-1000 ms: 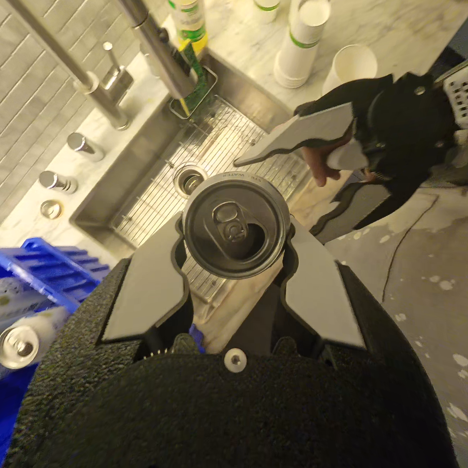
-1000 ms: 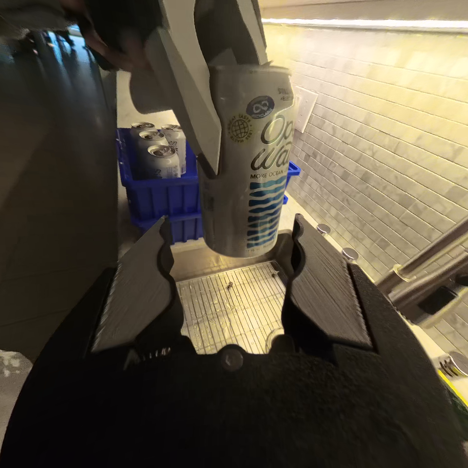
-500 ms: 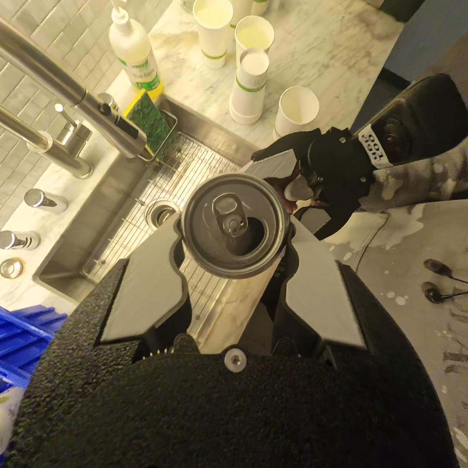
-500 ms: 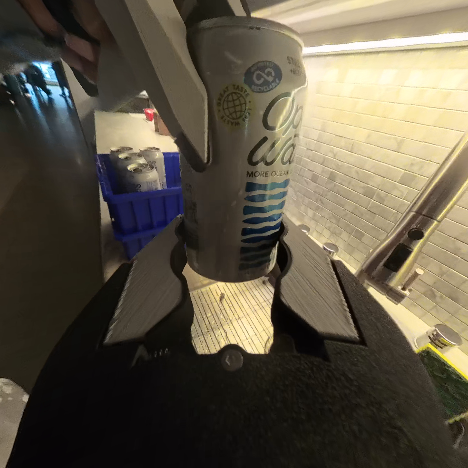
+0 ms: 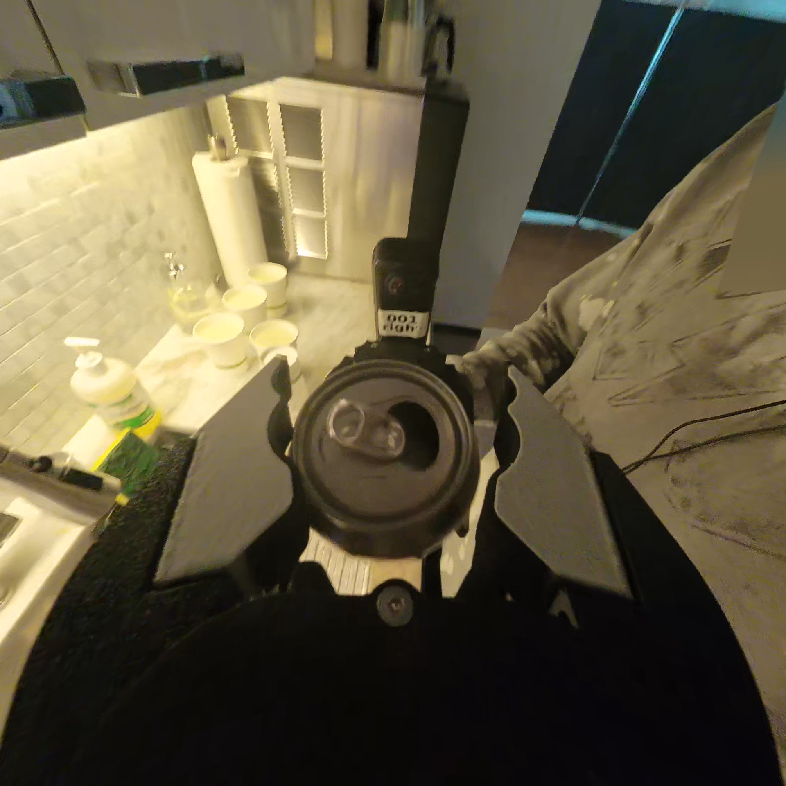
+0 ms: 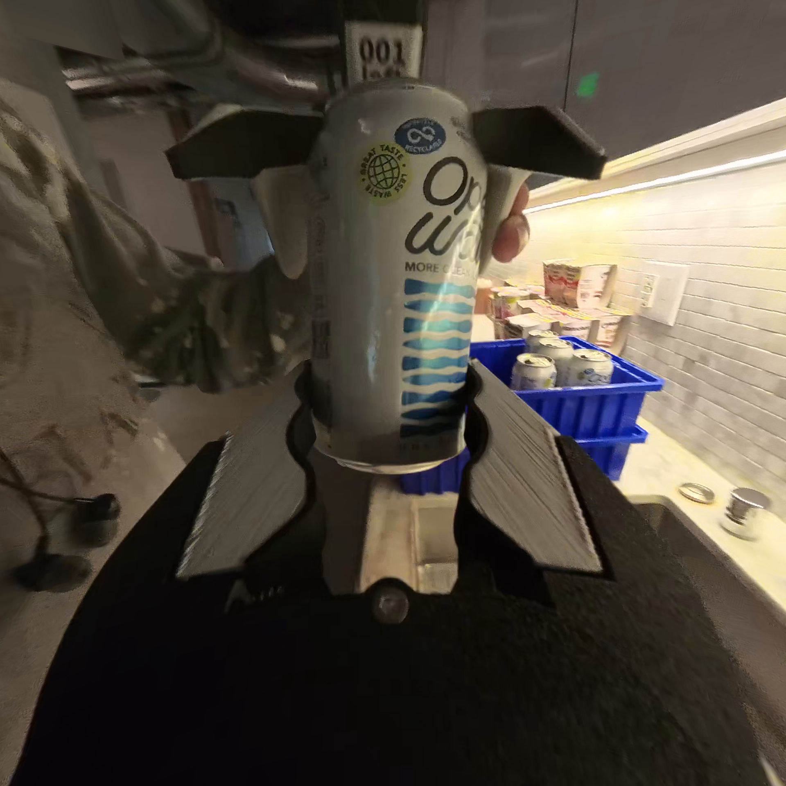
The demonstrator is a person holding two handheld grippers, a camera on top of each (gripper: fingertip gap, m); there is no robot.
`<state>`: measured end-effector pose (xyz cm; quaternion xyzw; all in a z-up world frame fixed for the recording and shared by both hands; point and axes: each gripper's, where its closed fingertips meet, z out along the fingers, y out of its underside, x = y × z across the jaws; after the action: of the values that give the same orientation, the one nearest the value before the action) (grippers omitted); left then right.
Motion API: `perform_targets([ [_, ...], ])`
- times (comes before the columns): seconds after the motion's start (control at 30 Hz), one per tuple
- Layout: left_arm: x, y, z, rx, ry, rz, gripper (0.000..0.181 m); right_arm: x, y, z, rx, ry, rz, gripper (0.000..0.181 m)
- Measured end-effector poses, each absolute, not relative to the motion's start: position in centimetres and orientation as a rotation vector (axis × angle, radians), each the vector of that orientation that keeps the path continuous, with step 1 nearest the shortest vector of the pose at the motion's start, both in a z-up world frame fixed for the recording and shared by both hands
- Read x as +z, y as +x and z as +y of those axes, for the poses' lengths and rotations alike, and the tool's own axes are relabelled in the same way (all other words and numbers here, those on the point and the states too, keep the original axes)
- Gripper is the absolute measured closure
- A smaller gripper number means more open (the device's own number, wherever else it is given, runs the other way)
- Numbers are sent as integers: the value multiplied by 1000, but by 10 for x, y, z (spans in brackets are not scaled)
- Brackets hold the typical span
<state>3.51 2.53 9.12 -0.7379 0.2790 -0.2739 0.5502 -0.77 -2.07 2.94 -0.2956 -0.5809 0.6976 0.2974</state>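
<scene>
Left wrist view, going left to right: white pump soap bottle with a green label is standing on the pale marble counter, with a green and yellow sponge just beside it. White paper cups are clustering further back, near an upright white paper towel roll.

Left hand-held gripper is pointing at the lid end of the white aluminium drink can with blue wave bands. Pull tab is lifted and the mouth is open. Its jaws are sitting apart. One finger is right at the can rim, the other is standing off with a visible gap. A person's pale patterned sleeve is filling the right side.

Right wrist view, left to right: same sleeve is on the left. Right hand-held gripper is clamping the bottom end of the can, with both fingers pressing its sides. Can is in the air, upright in this view, above the steel sink edge. Left hand-held gripper is straddling the can's top end, dark fingers spread to either side.

Right of the can, a blue plastic bin is sitting on the counter, stacked on a second blue bin. It is holding several opened cans. Printed cartons are piling up behind it against the tiled wall. A round chrome knob is standing at far right.
</scene>
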Motion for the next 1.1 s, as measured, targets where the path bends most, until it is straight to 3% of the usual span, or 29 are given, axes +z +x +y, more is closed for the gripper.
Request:
perform_targets([
  [0.63,93,54,34,-613,-1719,714,94,31,-4,-23,1833,-795,-1393,115],
  [1.1,101,60,47,-665,-1662,662,88,42,2,-10,1911,-803,-1246,115],
])
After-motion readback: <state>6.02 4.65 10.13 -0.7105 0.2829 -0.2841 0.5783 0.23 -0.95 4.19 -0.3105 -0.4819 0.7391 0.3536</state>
